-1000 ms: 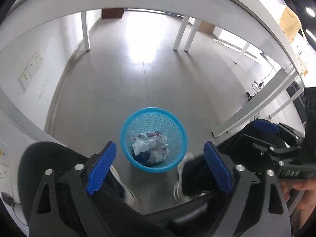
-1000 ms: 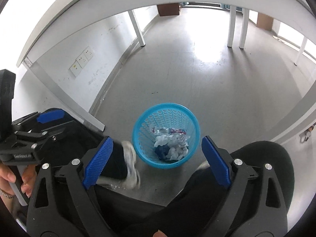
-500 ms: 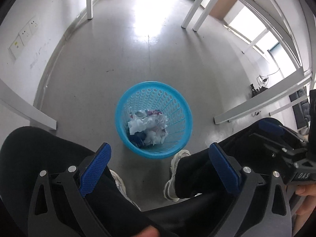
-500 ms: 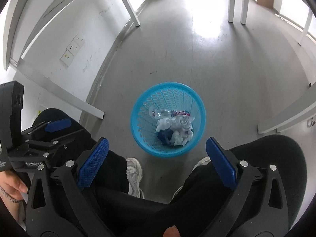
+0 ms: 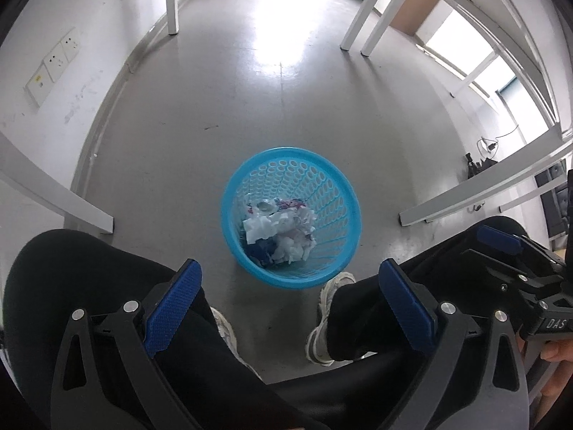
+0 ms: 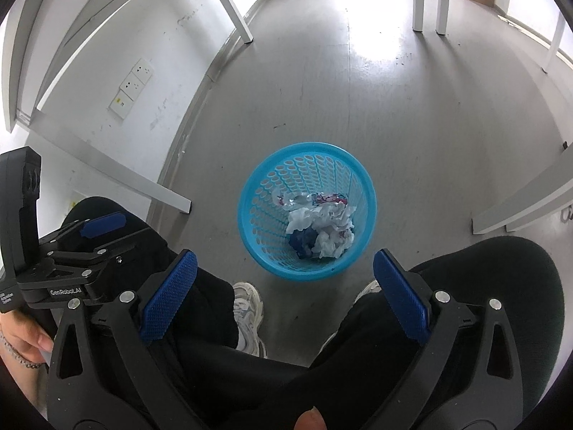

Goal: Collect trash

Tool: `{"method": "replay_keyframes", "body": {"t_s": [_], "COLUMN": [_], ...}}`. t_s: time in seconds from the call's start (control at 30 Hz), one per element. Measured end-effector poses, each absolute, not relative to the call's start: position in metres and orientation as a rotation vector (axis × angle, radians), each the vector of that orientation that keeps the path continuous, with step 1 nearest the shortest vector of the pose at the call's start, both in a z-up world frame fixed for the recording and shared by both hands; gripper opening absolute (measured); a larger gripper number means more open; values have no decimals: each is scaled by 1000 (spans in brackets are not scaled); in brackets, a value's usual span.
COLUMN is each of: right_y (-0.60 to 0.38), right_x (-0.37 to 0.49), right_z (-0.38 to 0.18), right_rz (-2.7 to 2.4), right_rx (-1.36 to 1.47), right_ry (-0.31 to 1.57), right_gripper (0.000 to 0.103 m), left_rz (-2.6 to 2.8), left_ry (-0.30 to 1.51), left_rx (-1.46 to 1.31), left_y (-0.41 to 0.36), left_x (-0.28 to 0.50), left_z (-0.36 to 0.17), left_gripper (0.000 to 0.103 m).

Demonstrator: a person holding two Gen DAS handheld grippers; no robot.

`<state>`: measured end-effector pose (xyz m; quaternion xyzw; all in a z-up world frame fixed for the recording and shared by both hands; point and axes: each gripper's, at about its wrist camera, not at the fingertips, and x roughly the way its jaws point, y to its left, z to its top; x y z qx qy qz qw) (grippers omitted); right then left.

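Note:
A blue perforated plastic waste basket (image 5: 290, 216) (image 6: 307, 208) stands on the grey floor between the person's feet. Crumpled white paper, a dark blue scrap and a printed wrapper (image 5: 281, 231) (image 6: 322, 227) lie inside it. My left gripper (image 5: 290, 304) hangs high above the basket's near side, pointing steeply down, its blue pads wide open with nothing between them. My right gripper (image 6: 284, 297) hovers likewise above the basket, open and empty. Each gripper shows at the edge of the other's view: the right one (image 5: 515, 261), the left one (image 6: 82, 247).
The person's black-trousered legs (image 5: 107, 286) (image 6: 483, 304) and white sneakers (image 5: 326, 315) (image 6: 247, 308) flank the basket. White table legs (image 5: 172, 0) (image 6: 229, 3) and low white beams (image 5: 476, 197) (image 6: 111, 175) stand around. A wall with sockets (image 6: 132, 86) runs along the left.
Both grippers sank and tipped further down, so the tabletop edge left the top of both views. Their pads spread slightly wider. The basket now sits nearer the middle of each view.

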<state>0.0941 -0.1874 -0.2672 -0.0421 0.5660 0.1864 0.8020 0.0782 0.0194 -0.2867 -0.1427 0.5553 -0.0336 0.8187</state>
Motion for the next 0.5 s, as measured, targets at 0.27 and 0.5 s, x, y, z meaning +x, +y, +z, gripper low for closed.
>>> {"method": "replay_keyframes", "body": {"t_s": [0.27,0.5], "right_y": [-189,-190], "right_x": [95,97], "right_z": [-268,-269], "right_rz": [391,390], "right_rx": [-81,-71], "right_ry": [1214,1216], "right_gripper": [94,94], "left_rz": [-69,-72], "left_ry": [1180,1183], "left_rx": [-311,-307], "left_y": [20,21], "left_x": [78,79], "left_z": [-287,-287], "left_gripper": [97,97]}}
